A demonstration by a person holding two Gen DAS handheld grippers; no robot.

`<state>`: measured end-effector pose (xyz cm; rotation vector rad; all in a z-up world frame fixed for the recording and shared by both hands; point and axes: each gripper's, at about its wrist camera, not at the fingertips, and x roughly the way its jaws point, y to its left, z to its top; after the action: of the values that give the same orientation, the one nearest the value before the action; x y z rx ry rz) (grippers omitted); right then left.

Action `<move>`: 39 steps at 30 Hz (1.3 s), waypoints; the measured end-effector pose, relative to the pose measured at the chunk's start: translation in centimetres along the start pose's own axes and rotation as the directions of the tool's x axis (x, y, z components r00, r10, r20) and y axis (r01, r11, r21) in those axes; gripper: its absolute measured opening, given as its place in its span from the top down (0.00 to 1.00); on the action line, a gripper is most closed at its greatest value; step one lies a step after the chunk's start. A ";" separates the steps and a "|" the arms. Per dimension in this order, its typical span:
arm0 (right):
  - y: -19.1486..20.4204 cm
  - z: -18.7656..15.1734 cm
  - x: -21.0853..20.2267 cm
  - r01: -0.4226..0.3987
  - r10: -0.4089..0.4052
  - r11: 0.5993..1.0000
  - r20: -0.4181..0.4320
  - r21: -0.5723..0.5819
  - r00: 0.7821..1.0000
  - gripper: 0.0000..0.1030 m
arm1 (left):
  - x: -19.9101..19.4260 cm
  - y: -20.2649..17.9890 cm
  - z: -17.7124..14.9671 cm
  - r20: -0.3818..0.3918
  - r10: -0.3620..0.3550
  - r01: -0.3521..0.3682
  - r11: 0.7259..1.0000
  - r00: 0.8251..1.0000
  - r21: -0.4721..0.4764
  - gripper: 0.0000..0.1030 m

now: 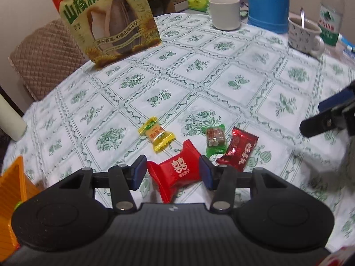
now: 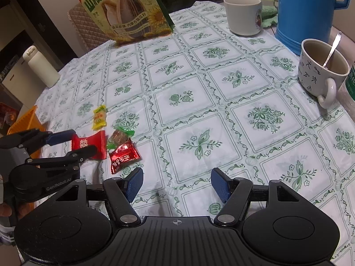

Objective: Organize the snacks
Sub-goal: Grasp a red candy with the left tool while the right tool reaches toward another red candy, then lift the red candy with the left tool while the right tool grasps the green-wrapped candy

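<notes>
A bright red candy (image 1: 177,170) lies on the green-patterned tablecloth (image 1: 199,77) between the blue pads of my left gripper (image 1: 173,173), which is shut on it from both sides. Just beyond it lie a yellow candy (image 1: 156,134), a green candy (image 1: 214,138) and a dark red candy (image 1: 238,149). The right wrist view shows the left gripper (image 2: 83,143) on the red candy (image 2: 97,141), beside the dark red candy (image 2: 123,155), green candy (image 2: 119,136) and yellow candy (image 2: 99,117). My right gripper (image 2: 176,182) hovers open over bare cloth, right of the candies.
An orange basket (image 1: 13,177) sits at the table's left edge. At the back stand a sunflower seed bag (image 1: 111,22), a white cup (image 1: 225,12), a blue thermos (image 1: 269,2), a mug with a spoon (image 1: 304,35) and a water bottle (image 1: 331,15). A white bottle (image 2: 41,66) stands far left.
</notes>
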<state>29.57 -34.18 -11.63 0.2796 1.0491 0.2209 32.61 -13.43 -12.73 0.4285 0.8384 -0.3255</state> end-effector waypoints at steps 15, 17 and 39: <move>0.1 0.3 0.4 -0.009 0.009 1.000 -0.006 -0.005 1.000 0.34 | 0.1 0.3 -1.0 -0.043 -0.079 0.078 0.997 0.996 -0.022 0.67; 0.3 0.3 0.6 -0.013 0.013 1.000 -0.008 -0.008 1.000 0.34 | 0.4 0.8 -0.7 -0.047 -0.078 0.075 0.994 0.996 -0.080 0.66; 6.6 3.2 6.3 -0.174 0.180 0.970 0.017 -0.172 0.984 0.51 | -0.2 5.2 -2.5 -0.079 -0.030 -0.003 0.920 0.996 -0.393 0.78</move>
<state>35.15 -26.35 -13.13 0.2218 0.9666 0.4631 33.15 -7.64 -12.85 0.0604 0.9638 -0.1451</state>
